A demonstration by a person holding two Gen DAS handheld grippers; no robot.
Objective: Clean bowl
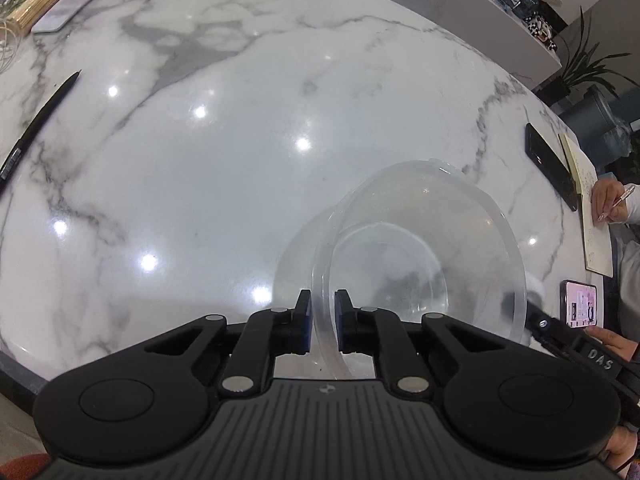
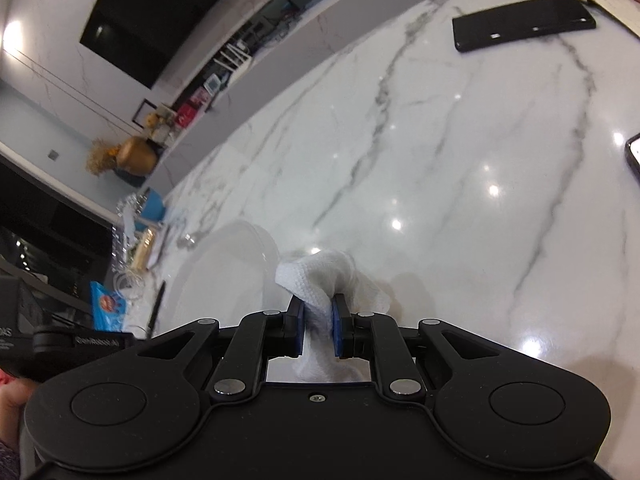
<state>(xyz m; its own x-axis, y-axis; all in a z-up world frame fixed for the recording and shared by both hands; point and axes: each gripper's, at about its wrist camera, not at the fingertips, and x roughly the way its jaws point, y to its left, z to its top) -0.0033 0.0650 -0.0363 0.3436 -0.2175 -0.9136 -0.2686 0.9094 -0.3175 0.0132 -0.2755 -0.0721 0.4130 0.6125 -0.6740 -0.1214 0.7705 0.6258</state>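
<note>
A clear plastic bowl (image 1: 420, 248) is held tilted on its side above the marble table, its mouth turned right. My left gripper (image 1: 323, 300) is shut on the bowl's rim, one blue pad outside and one inside. In the right wrist view the same bowl (image 2: 228, 264) shows as a pale blur at the left. My right gripper (image 2: 318, 304) is shut on a crumpled white paper towel (image 2: 320, 276), just right of the bowl and outside it. In the left wrist view the right gripper's black body (image 1: 568, 336) shows behind the bowl's far rim, with a bit of towel (image 1: 534, 286) above it.
On the white marble table (image 1: 200, 160) lie a black pen (image 1: 36, 124) at the left, a dark phone (image 1: 550, 166), and an open notebook (image 1: 588, 208) where a person's hand (image 1: 610, 200) is writing. A lit phone (image 1: 580, 304) lies nearby. Clutter sits at the far corner (image 2: 140, 240).
</note>
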